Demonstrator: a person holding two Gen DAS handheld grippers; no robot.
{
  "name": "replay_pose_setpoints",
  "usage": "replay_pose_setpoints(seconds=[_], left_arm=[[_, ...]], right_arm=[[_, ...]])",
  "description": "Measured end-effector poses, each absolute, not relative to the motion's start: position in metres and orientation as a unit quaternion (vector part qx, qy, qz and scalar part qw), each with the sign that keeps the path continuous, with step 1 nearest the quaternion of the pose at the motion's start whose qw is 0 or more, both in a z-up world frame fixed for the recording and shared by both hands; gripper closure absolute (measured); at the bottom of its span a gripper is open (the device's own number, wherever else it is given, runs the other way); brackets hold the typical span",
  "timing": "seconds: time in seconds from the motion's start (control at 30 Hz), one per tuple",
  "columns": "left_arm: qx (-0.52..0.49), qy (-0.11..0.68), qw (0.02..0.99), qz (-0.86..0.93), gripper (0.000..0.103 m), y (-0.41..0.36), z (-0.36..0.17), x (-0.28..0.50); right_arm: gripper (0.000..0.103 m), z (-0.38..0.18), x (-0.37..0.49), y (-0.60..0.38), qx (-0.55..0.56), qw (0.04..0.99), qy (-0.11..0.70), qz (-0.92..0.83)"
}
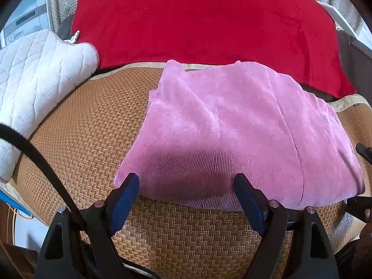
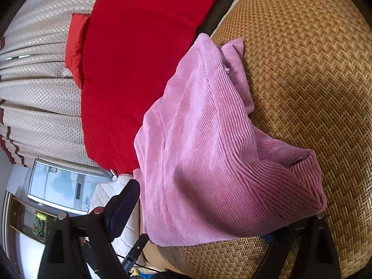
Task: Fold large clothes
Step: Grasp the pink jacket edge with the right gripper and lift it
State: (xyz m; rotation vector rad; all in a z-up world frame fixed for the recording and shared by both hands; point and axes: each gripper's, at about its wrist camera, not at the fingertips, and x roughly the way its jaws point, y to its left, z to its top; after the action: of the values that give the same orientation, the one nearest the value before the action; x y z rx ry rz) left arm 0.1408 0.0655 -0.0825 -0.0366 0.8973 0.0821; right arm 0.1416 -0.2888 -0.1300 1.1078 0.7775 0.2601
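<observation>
A pink corduroy garment lies folded on a woven rattan mat. In the left wrist view my left gripper stands open just over the garment's near edge, and its blue pads do not press the cloth. My right gripper's fingers flank the garment's right end. In the right wrist view, which is rolled sideways, the garment fills the space in my right gripper. One finger stands beside the cloth and the other is hidden under the fold. The jaws stand wide.
A red blanket lies behind the garment. A white quilted pad sits at the mat's left, with a black cable crossing in front. A dotted curtain and a white appliance stand beyond the bed.
</observation>
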Motion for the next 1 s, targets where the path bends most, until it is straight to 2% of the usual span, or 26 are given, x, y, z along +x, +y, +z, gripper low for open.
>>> replay_pose_setpoints(seconds=[0.13,0.23,0.3,0.33,0.43,0.47,0.5,0.57,0.73,0.77,0.83,0.87,0.9,1.0], left_arm=[[-0.019,0.431,0.901,0.038,0.019,0.068,-0.080,0.152],[-0.018,0.424,0.905,0.035,0.019,0.065,-0.074,0.163],[-0.019,0.419,0.907,0.031,0.019,0.057,-0.068,0.168],[-0.018,0.417,0.908,0.028,0.019,0.053,-0.066,0.172],[-0.013,0.421,0.907,0.019,0.019,0.039,-0.067,0.188],[-0.011,0.426,0.905,0.017,0.019,0.035,-0.069,0.191],[-0.009,0.430,0.903,0.012,0.019,0.030,-0.071,0.196],[-0.006,0.434,0.901,0.011,0.019,0.024,-0.075,0.202],[0.003,0.450,0.893,0.011,0.019,0.018,-0.092,0.214],[0.005,0.447,0.894,0.012,0.018,0.017,-0.093,0.215],[0.009,0.446,0.895,0.012,0.017,0.017,-0.093,0.216],[0.007,0.447,0.895,0.010,0.017,0.018,-0.092,0.217],[0.004,0.448,0.894,0.010,0.017,0.019,-0.091,0.217],[-0.003,0.445,0.895,0.012,0.017,0.022,-0.086,0.217]], right_arm=[[0.017,-0.123,0.144,-0.281,0.484,0.788,0.366,0.104],[0.028,-0.117,0.146,-0.276,0.460,0.801,0.372,0.094],[0.042,-0.114,0.147,-0.274,0.446,0.809,0.373,0.086],[0.044,-0.111,0.148,-0.272,0.442,0.812,0.373,0.082],[0.042,-0.112,0.151,-0.271,0.441,0.809,0.378,0.088],[0.038,-0.114,0.151,-0.273,0.446,0.806,0.379,0.088],[0.028,-0.117,0.151,-0.274,0.454,0.802,0.378,0.089],[0.023,-0.118,0.150,-0.274,0.468,0.799,0.366,0.098],[0.022,-0.117,0.155,-0.274,0.460,0.806,0.360,0.092],[0.024,-0.117,0.156,-0.272,0.457,0.809,0.359,0.090],[0.035,-0.116,0.158,-0.269,0.440,0.816,0.365,0.083],[0.055,-0.117,0.159,-0.269,0.431,0.818,0.372,0.077],[0.062,-0.119,0.161,-0.269,0.430,0.817,0.378,0.075],[0.063,-0.117,0.162,-0.267,0.426,0.817,0.380,0.076]])
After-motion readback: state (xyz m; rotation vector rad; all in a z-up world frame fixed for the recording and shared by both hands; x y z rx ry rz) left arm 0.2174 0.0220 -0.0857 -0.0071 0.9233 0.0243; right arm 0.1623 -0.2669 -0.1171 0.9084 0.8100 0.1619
